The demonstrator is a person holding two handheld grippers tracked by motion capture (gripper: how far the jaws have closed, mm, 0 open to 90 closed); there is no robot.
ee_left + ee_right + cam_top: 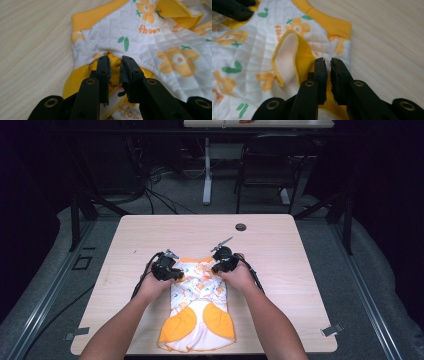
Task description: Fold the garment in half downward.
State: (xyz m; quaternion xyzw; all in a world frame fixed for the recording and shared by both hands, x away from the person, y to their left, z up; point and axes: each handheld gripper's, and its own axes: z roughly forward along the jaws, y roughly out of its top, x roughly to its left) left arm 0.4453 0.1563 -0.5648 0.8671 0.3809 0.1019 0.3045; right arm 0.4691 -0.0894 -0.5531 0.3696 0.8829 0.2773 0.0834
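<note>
A small quilted white garment [197, 305] with orange flowers and yellow trim lies flat on the wooden table [280, 250], its yellow-ribbed end away from the person. My left gripper [176, 276] rests at that end's left side. In the left gripper view the garment [162, 42] spreads ahead, and the left gripper [115, 60] has its jaws pinched on a fold of yellow cloth. My right gripper [216, 268] sits at the right side. In its own view the right gripper [327, 61] is closed on the garment [249, 50] edge, beside a raised yellow-edged flap [287, 55].
A round cable hole [241, 226] marks the table's far side. Bare wood lies left [32, 37] and right [387, 37] of the garment. A black chair [270, 165] and another desk stand beyond on the grey floor. The left gripper [234, 8] crosses the right gripper view's top corner.
</note>
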